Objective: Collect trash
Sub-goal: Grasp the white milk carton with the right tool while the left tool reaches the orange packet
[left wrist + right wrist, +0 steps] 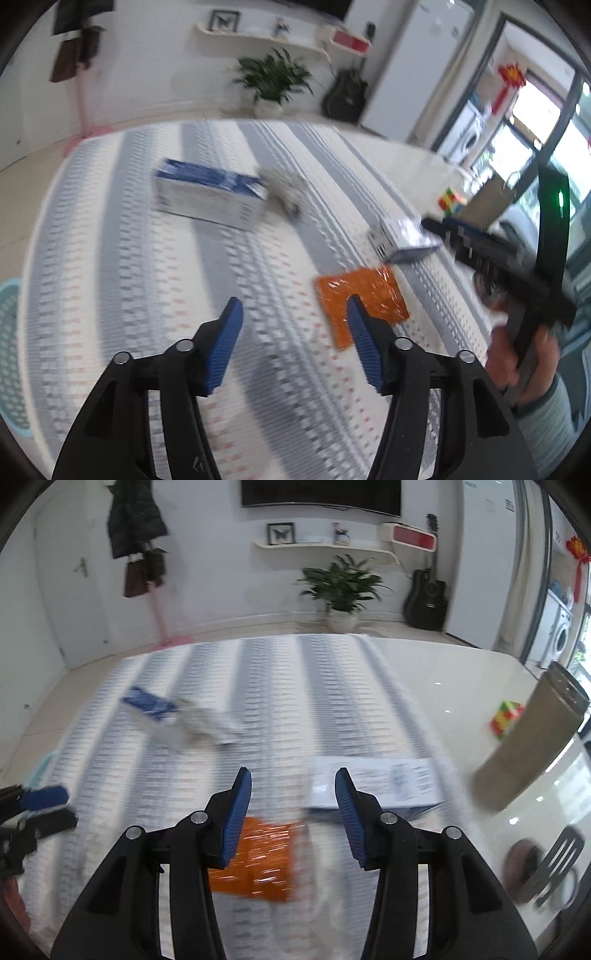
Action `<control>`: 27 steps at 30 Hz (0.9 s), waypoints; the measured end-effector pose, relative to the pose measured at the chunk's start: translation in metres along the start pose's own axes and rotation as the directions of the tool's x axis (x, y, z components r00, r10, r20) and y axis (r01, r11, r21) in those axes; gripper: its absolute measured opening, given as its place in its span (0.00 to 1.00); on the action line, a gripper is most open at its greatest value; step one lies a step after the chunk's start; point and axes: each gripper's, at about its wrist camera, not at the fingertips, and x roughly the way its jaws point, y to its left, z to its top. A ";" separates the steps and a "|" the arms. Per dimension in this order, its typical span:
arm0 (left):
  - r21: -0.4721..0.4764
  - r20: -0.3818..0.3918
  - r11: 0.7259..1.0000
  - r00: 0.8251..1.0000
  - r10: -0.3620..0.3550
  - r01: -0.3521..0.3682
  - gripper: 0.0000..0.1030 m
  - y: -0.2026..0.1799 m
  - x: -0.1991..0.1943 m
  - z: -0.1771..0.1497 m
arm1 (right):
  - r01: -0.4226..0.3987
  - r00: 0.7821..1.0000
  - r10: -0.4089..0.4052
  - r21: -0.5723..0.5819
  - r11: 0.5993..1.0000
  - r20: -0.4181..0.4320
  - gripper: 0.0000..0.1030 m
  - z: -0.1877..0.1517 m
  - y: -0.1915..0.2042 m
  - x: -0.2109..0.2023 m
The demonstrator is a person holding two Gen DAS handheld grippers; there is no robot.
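Trash lies on a striped cloth (147, 280) over the table. An orange wrapper (364, 301) lies just beyond my left gripper's right fingertip; it also shows in the right wrist view (262, 856) under my right gripper. A blue-and-white box (210, 192) and a crumpled grey paper (286, 186) lie farther off; the right wrist view shows the box (147, 705) and paper (201, 722) too. A flat white-blue packet (373, 786) lies ahead of my right gripper. My left gripper (293, 306) is open and empty. My right gripper (293, 779) is open and empty.
A teal basket (11, 354) sits at the left edge. A brown paper bag (532, 742), a coloured cube (506, 716) and a dark utensil on a dish (546, 867) stand on the bare table to the right. A plant (343, 587) and guitar (426, 594) stand by the wall.
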 end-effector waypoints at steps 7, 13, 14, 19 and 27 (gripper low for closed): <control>0.029 -0.099 1.000 0.995 -0.006 0.009 0.58 -0.034 0.059 -0.009 | -0.013 0.998 0.014 0.007 1.000 -0.068 0.43 0.018 -0.054 0.047; 0.036 -0.135 0.999 0.991 0.003 0.002 0.58 -0.042 0.083 -0.010 | -0.055 0.980 0.059 0.024 0.998 -0.190 0.43 0.018 -0.074 0.086; 0.034 -0.138 0.999 0.990 0.002 0.002 0.58 -0.043 0.086 -0.010 | -0.065 0.978 0.071 0.037 0.997 -0.197 0.43 0.017 -0.077 0.088; 0.040 -0.156 0.999 0.988 0.007 -0.001 0.56 -0.046 0.097 -0.010 | -0.158 0.950 0.174 0.079 0.984 -0.258 0.43 0.007 -0.080 0.074; 0.025 -0.164 0.999 0.986 0.037 -0.033 0.70 -0.053 0.116 -0.007 | -0.068 0.973 0.074 0.035 0.997 -0.218 0.43 -0.002 -0.071 0.049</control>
